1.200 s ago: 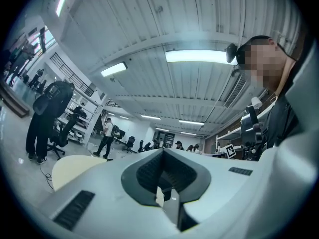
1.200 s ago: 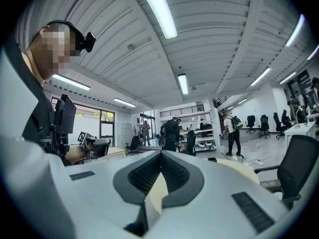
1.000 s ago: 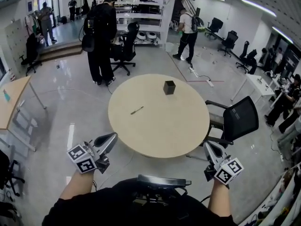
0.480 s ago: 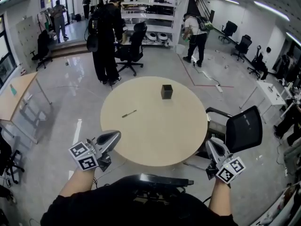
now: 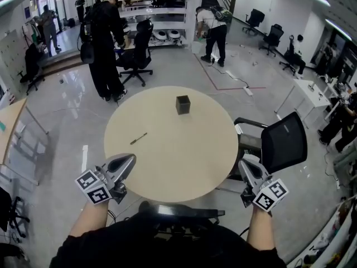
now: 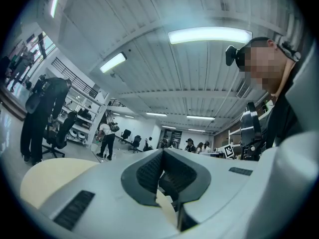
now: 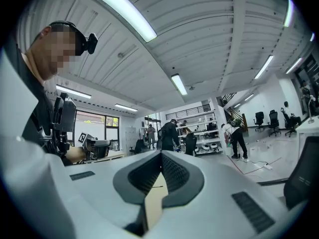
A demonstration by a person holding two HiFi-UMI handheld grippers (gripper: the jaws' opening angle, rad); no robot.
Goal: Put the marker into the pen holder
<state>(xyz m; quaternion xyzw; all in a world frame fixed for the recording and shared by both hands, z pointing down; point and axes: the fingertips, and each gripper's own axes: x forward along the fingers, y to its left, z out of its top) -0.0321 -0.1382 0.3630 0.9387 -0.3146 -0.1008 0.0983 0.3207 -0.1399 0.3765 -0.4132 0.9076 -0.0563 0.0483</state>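
A dark marker (image 5: 138,138) lies on the left part of the round beige table (image 5: 184,155). The black pen holder (image 5: 182,104) stands upright near the table's far side, well apart from the marker. My left gripper (image 5: 129,160) hovers at the table's near left edge, shut and empty, short of the marker. My right gripper (image 5: 244,164) is held off the table's near right edge, also shut with nothing in it. In the left gripper view the left gripper (image 6: 162,151) points up at the ceiling, and in the right gripper view the right gripper (image 7: 161,154) does likewise.
A black office chair (image 5: 282,141) stands close to the table's right side. Beyond the table a person in black (image 5: 103,43) stands beside another chair (image 5: 136,54), and a second person (image 5: 212,29) stands further back. A wooden desk (image 5: 8,124) is at the left.
The head view has swung, so the table, marker and holder sit further left in the picture. Both grippers stay shut at the near edge. The marker and holder have not moved on the table.
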